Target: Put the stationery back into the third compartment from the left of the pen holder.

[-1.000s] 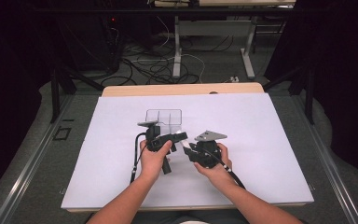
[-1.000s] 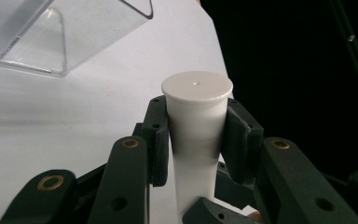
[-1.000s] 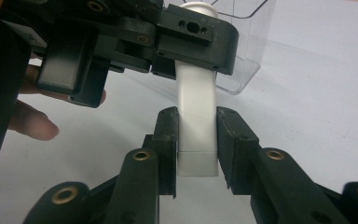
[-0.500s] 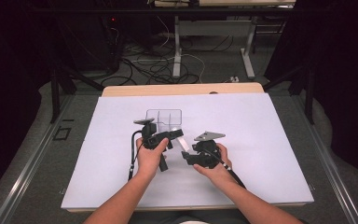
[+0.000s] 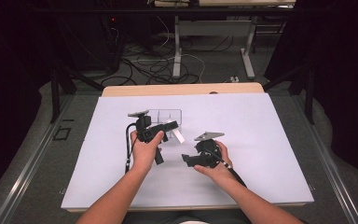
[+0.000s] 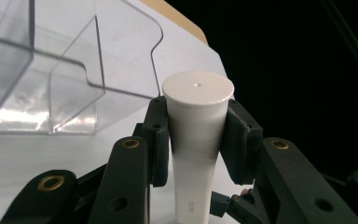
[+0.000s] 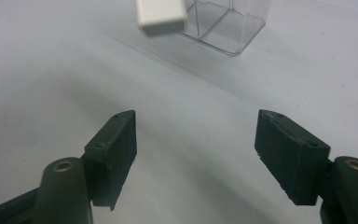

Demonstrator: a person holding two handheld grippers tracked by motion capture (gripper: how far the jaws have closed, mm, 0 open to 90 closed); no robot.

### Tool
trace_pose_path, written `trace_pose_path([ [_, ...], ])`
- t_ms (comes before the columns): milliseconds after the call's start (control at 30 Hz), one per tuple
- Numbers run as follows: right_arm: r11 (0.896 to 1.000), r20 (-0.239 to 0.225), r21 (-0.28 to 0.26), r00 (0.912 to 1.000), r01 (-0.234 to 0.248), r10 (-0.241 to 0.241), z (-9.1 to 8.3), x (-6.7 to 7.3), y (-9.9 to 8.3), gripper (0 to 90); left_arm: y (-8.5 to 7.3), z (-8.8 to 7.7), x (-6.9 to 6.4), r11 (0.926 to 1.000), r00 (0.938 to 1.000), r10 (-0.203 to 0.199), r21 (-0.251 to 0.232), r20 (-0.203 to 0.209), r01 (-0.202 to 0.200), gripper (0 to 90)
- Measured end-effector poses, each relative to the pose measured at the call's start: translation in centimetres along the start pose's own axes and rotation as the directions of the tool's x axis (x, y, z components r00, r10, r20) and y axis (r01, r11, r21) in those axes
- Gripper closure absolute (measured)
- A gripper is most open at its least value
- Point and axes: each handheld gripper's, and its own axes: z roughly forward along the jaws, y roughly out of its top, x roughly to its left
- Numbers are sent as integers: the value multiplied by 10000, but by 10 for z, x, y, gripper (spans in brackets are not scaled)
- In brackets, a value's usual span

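Note:
My left gripper (image 6: 196, 135) is shut on a white plastic tube (image 6: 198, 121) with a flat cap, its pads pressing on both sides just below the cap. In the high view the left gripper (image 5: 168, 127) holds the tube (image 5: 179, 136) in the air just in front of a clear divided plastic box (image 5: 165, 115). The box (image 6: 51, 79) looms close at the left of the left gripper view. My right gripper (image 7: 196, 154) is open, its jaws having just been opening, with only bare table between them. It (image 5: 185, 159) hovers low, to the right of the left hand. The tube's end (image 7: 161, 14) and the box (image 7: 223, 23) lie ahead of it.
A white sheet (image 5: 261, 140) covers the table, with a wooden edge (image 5: 182, 88) at the back. Beyond the table are desk legs and cables on the floor (image 5: 168, 65). Dark floor borders both sides.
The left hand has lifted and carried the white tube away from the right gripper, toward the clear box. The right gripper's jaws have come apart and now hold nothing.

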Motion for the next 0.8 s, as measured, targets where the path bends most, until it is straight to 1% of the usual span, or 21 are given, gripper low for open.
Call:
trace_pose_path([
  [33,9990,41,437,10000,52,-54,-2,-1,1,270,2,-1,-2,10000,10000,-60,-19,-27,60,665],
  [67,10000,14,61,10000,67,-67,1,-1,-1,262,3,-1,-2,9999,10000,71,-99,-31,-71,665],
  [100,9999,16,121,10000,40,-40,1,-1,-1,258,5,-2,-3,9999,10000,62,-118,-63,-62,665],
  [133,9999,12,135,10000,36,-36,1,-1,-1,254,8,-2,-4,9996,9999,158,-239,-47,-160,665],
  [167,9999,48,145,10000,82,-83,1,-1,-1,254,10,-3,-6,9997,9998,170,-159,-104,-172,665],
  [200,9999,63,135,9999,80,-81,1,-2,-1,254,12,-3,-7,9991,9996,271,-317,-80,-273,665],
  [233,9998,76,173,10000,59,-61,1,-2,-1,254,14,-4,-10,9992,9996,257,-317,-104,-260,665],
  [300,9996,156,299,9999,11,-15,1,-3,-1,247,19,-4,-12,9976,9984,530,-441,-216,-539,665],
  [333,9998,219,217,9998,2,-6,2,-4,-1,241,20,-4,-13,9972,9978,601,-427,-280,-612,665],
  [433,9998,243,198,9997,-31,26,2,-7,-2,225,25,-4,-18,9944,9957,833,-622,-413,-858,665],
  [500,9995,251,307,9997,-15,7,3,-8,-2,196,28,-3,-20,9921,9935,1010,-700,-526,-1046,665],
  [533,9989,228,474,9997,61,-71,2,-8,-2,184,29,-3,-21,9906,9920,1108,-742,-607,-1152,665],
  [567,9987,253,509,9996,68,-81,2,-8,-2,177,30,-2,-22,9886,9904,1209,-818,-675,-1262,665],
  [633,9993,258,371,9996,100,-109,4,-9,-3,160,32,0,-25,9856,9877,1351,-915,-790,-1421,665],
  [667,9997,212,225,9998,60,-64,5,-9,-3,153,32,0,-26,9826,9840,1537,-910,-898,-1618,665],
  [700,9998,213,205,9998,58,-62,6,-9,-4,152,33,2,-28,9795,9816,1634,-1026,-987,-1734,665],
  [733,9983,265,564,9995,126,-141,3,-9,-3,150,34,2,-28,9755,9770,1836,-1027,-1089,-1948,665],
  [800,9996,242,251,9997,87,-93,6,-9,-4,149,34,3,-29,9699,9706,2060,-1054,-1247,-2194,665],
])
